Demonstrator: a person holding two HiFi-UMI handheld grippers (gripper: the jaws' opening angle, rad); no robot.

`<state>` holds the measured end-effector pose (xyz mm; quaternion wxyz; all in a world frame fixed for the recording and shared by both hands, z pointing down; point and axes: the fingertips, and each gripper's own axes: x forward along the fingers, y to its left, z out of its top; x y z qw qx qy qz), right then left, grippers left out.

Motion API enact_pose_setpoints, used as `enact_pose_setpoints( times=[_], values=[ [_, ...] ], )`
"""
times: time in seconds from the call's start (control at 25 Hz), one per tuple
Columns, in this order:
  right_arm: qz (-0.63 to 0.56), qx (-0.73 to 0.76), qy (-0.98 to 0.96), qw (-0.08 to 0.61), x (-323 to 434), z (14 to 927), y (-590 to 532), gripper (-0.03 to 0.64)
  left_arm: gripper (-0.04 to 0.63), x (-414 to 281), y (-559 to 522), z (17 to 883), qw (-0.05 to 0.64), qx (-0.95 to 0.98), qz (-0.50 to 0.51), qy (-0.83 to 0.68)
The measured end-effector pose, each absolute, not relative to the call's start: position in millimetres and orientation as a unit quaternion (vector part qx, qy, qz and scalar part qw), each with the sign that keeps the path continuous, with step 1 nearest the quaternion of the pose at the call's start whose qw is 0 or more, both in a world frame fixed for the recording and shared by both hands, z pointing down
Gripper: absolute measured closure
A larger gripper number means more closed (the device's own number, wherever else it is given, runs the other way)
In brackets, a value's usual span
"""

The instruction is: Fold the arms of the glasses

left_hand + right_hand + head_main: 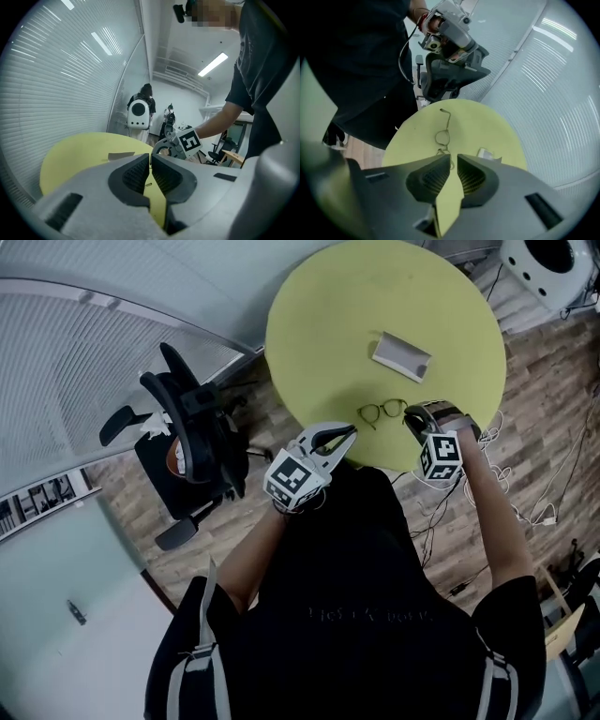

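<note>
Glasses (382, 411) lie lengthwise straight ahead of right claw (452, 158), nearer than left claw (150, 157); both pinched together, holding nothing.

Matt smooth table (328, 315) (plastic-looking), thin metal-wire glasses (382, 412)

Left gripper (343, 435), right gripper (413, 421): jaws together.
</note>
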<state>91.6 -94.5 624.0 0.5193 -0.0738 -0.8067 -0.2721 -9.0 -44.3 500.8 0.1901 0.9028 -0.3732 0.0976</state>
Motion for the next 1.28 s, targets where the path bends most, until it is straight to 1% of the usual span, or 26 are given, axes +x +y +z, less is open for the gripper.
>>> enact_pose_setpoints(
  times=[0.12,0.32,0.4,0.44,0.52,0.64,0.76,0.84,0.92,1.28],
  values=[
    [-0.299,-0.094,-0.792,0.524,88.3,628.8,-93.3,0.583,0.577,-14.9,-45.2,502.7,0.202,0.898,0.091,-0.381],
    [-0.285,-0.104,-0.786,0.538,93.3,622.4,-99.9,0.583,0.577,-18.8,-46.4,501.0,0.205,0.895,0.086,-0.386],
    [-0.297,-0.110,-0.776,0.545,94.6,625.5,-102.3,0.580,0.577,-20.6,-45.0,503.9,0.210,0.894,0.087,-0.385],
    [-0.304,-0.115,-0.769,0.550,94.7,629.3,-102.5,0.572,0.577,-21.4,-44.1,505.5,0.214,0.894,0.088,-0.385],
    [-0.305,-0.135,-0.755,0.565,95.7,639.1,-99.0,0.526,0.577,-21.4,-43.8,506.7,0.218,0.893,0.088,-0.384],
    [-0.312,-0.159,-0.734,0.582,96.9,651.8,-96.8,0.512,0.577,-19.2,-45.6,506.2,0.216,0.895,0.086,-0.382],
    [-0.327,-0.152,-0.737,0.572,89.0,652.1,-98.4,0.521,0.577,-21.8,-45.3,506.3,0.216,0.894,0.086,-0.383],
    [-0.331,-0.147,-0.737,0.570,88.0,651.4,-98.7,0.562,0.577,-23.7,-44.6,506.9,0.216,0.893,0.088,-0.385],
    [-0.326,-0.147,-0.738,0.572,88.6,653.6,-97.1,0.574,0.577,-26.0,-42.5,509.0,0.218,0.892,0.089,-0.386],
    [-0.259,-0.102,-0.784,0.554,58.1,664.0,-87.3,0.580,0.577,-30.7,-38.5,514.2,0.231,0.888,0.092,-0.387]
  ],
)
